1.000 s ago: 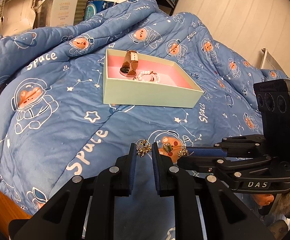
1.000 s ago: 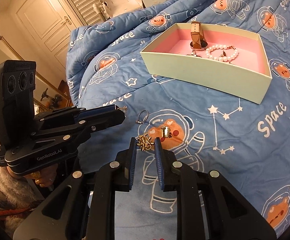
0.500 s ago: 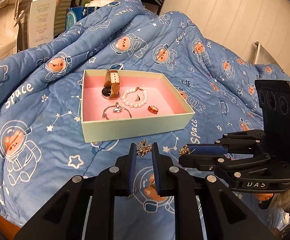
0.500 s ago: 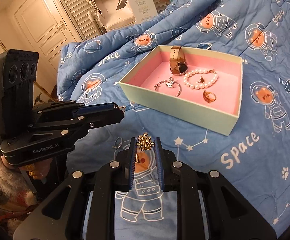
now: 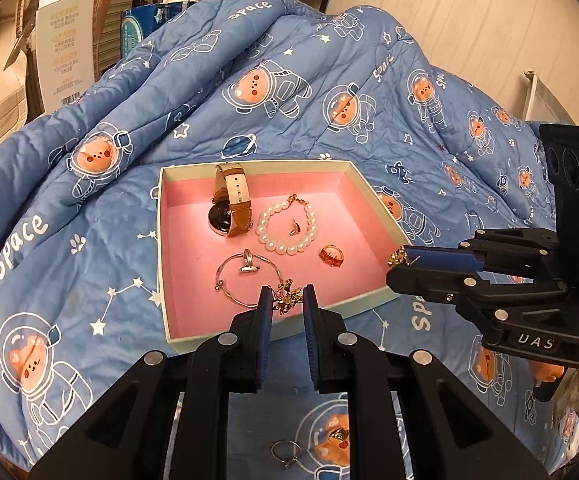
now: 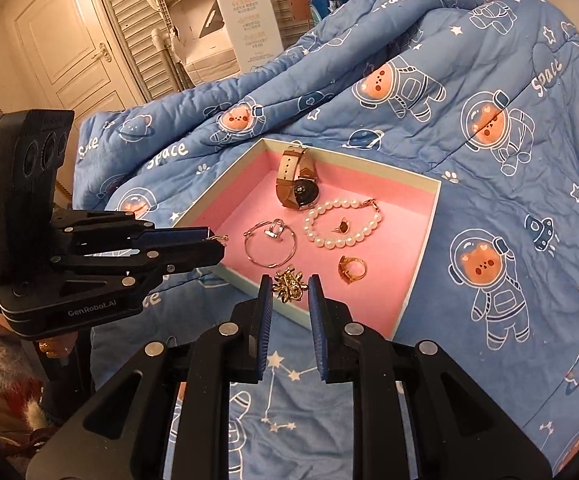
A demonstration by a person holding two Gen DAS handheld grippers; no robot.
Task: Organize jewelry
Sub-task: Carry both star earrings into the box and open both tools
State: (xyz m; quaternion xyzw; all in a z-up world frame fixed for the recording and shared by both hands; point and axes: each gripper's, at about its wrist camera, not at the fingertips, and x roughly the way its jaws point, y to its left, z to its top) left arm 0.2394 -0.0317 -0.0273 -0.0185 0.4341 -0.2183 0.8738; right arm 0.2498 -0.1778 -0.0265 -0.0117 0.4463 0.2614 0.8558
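Left gripper (image 5: 285, 300): blue-padded jaws pinching a spiky gold earring (image 5: 287, 300), thin petal-like metal prongs, held at the fingertips. It hangs over the near edge of the box (image 5: 161, 248).

Right gripper (image 6: 289, 286): jaws pinching a matching gold flower-shaped earring (image 6: 288, 283), shiny and faceted, also at the tips, over the box's near wall. From the left wrist view only a gold glint shows at its tip, hard to tell the shape there.

Box: shallow rectangular card tray, pale green walls, matte pink lining, sitting on a soft quilted blue blanket (image 5: 89, 260) printed with bear astronauts.

Inside the box:
- watch (image 5: 229, 204), round dark face, tan leather strap, propped on its side at the back
- pearl bracelet (image 5: 287, 224), glossy round beads in a loop, small gold stud inside the loop
- thin silver wire bangle (image 5: 245, 276) with a small charm
- chunky gold ring (image 5: 331, 256), just beside the pearls

On the blanket, outside the box: a thin silver ring (image 5: 285, 452) and a small gold piece (image 5: 339, 435) near it.
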